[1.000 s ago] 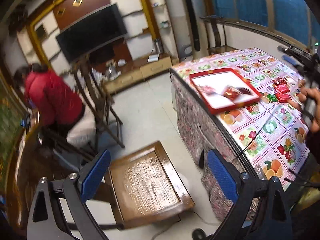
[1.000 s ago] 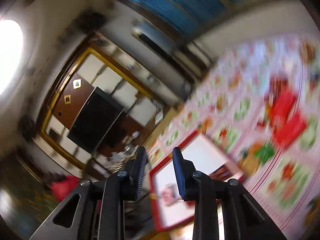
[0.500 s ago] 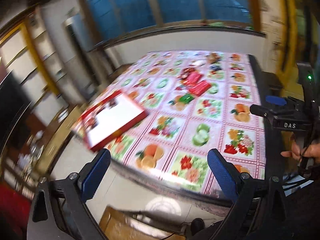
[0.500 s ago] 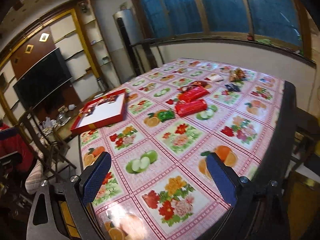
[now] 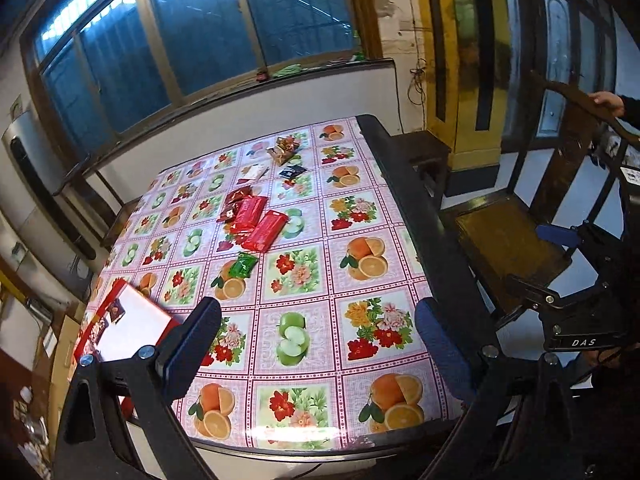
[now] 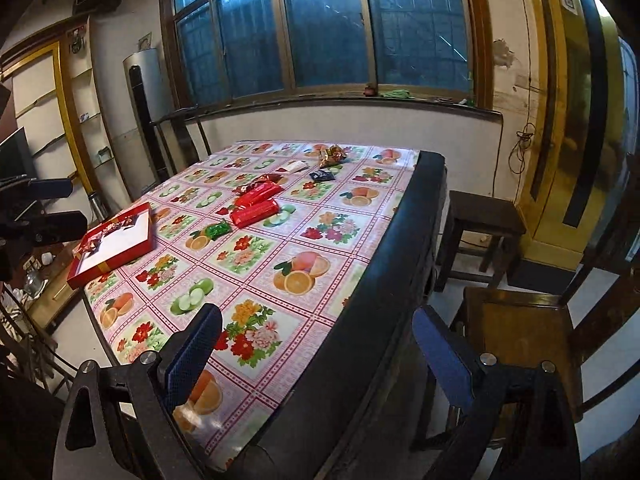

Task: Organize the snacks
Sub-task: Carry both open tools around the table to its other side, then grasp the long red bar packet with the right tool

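Observation:
Several snacks lie on the fruit-patterned table (image 5: 304, 280): red packets (image 5: 256, 224) (image 6: 256, 210) in the middle, a green packet (image 5: 243, 266) (image 6: 218, 229) nearer, a dark packet (image 5: 292, 172) (image 6: 322, 175) and gold-wrapped sweets (image 5: 285, 147) (image 6: 332, 156) at the far end. A red box (image 5: 128, 328) (image 6: 116, 242) with a white inside sits at the table's left edge. My left gripper (image 5: 316, 344) is open and empty above the near edge. My right gripper (image 6: 316, 352) is open and empty over the table's near right corner.
A wooden chair (image 5: 512, 248) (image 6: 520, 328) stands right of the table, a dark stool (image 6: 480, 220) behind it. A hand (image 5: 606, 100) rests on the chair back. Windows (image 6: 320, 28) line the far wall. The other gripper (image 6: 36, 216) shows at the left.
Both grippers swung from the room and floor to face the table; the right gripper's jaws opened wide. Both views are now steady over the near edge.

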The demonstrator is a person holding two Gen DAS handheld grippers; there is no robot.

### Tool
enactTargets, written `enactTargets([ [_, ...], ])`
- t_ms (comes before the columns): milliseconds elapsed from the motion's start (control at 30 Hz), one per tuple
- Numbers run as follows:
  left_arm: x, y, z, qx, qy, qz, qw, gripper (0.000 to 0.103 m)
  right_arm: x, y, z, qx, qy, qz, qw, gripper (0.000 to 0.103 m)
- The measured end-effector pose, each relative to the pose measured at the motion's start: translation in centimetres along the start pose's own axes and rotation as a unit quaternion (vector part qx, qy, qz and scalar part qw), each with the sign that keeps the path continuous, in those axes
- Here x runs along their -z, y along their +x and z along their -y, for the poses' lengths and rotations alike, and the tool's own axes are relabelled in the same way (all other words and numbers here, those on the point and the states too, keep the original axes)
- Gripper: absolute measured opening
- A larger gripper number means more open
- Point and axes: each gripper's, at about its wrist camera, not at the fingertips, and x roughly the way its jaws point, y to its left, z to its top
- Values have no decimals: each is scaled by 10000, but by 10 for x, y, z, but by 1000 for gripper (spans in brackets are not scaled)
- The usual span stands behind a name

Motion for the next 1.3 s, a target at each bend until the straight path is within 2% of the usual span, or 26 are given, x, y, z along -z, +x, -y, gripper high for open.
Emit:
enactTargets([
  [133, 14, 14, 13, -24, 303, -606, 9977, 97, 23, 2, 8, -7, 295, -216, 9993, 98],
  [233, 21, 30, -5, -166, 355, -1047, 9937, 97, 32, 18, 3, -26, 444, -543, 9975, 98],
  [367, 39, 63, -64, -335, -7, -1181, 9924, 97, 21, 46, -19, -61, 368, -681, 9970, 98],
  [467, 62, 93, -122, -474, -60, -891, 9949, 97, 9, 67, -37, 75, 268, -657, 9975, 98],
  [533, 75, 118, -161, -277, 78, -808, 9963, 97, -1, 84, -46, 181, 442, -700, 9964, 98],
  [600, 86, 152, -196, -95, 271, -1021, 9944, 97, -14, 105, -57, 357, 784, -744, 9935, 98],
  [667, 93, 179, -222, 344, 472, -1030, 9930, 97, -27, 123, -70, 626, 1065, -762, 9894, 98],
  [700, 98, 192, -229, 574, 586, -1075, 9908, 97, -33, 129, -77, 805, 1249, -770, 9859, 98],
  [767, 112, 220, -240, 1015, 772, -1413, 9817, 97, -43, 138, -94, 1154, 1651, -864, 9757, 98],
  [800, 121, 233, -244, 1019, 1084, -1432, 9784, 98, -48, 141, -102, 1246, 1856, -931, 9702, 98],
  [833, 127, 242, -252, 896, 1441, -1247, 9776, 99, -52, 141, -111, 1298, 2103, -960, 9642, 98],
  [867, 123, 251, -272, 940, 1337, -1072, 9807, 98, -56, 141, -117, 1353, 2250, -943, 9603, 98],
  [900, 111, 268, -295, 720, 889, -1327, 9845, 96, -60, 137, -126, 1493, 2357, -888, 9562, 98],
  [933, 98, 280, -319, 546, 241, -1533, 9864, 93, -62, 133, -134, 1652, 2431, -822, 9523, 98],
  [967, 88, 286, -341, 660, -543, -1589, 9836, 83, -64, 129, -143, 1763, 2460, -753, 9501, 98],
  [1000, 81, 282, -354, 990, -1170, -1508, 9766, 82, -64, 127, -151, 1840, 2420, -739, 9498, 98],
  [1033, 77, 273, -350, 1022, -1194, -1408, 9775, 82, -65, 128, -161, 1989, 2321, -775, 9490, 98],
  [1100, 77, 250, -311, 1629, -113, -1289, 9781, 82, -65, 135, -176, 2018, 2263, -866, 9490, 98],
  [1167, 92, 224, -270, 2075, 1214, -1107, 9643, 82, -71, 154, -188, 1885, 2075, -1048, 9542, 98],
  [1200, 97, 216, -258, 2111, 1538, -1001, 9601, 82, -75, 165, -194, 1875, 1919, -1102, 9570, 98],
  [1233, 100, 213, -256, 2068, 1663, -901, 9599, 82, -80, 176, -196, 1824, 1813, -1105, 9600, 98],
  [1300, 98, 217, -266, 1831, 1517, -897, 9672, 82, -91, 202, -197, 1818, 1683, -1155, 9619, 98],
])
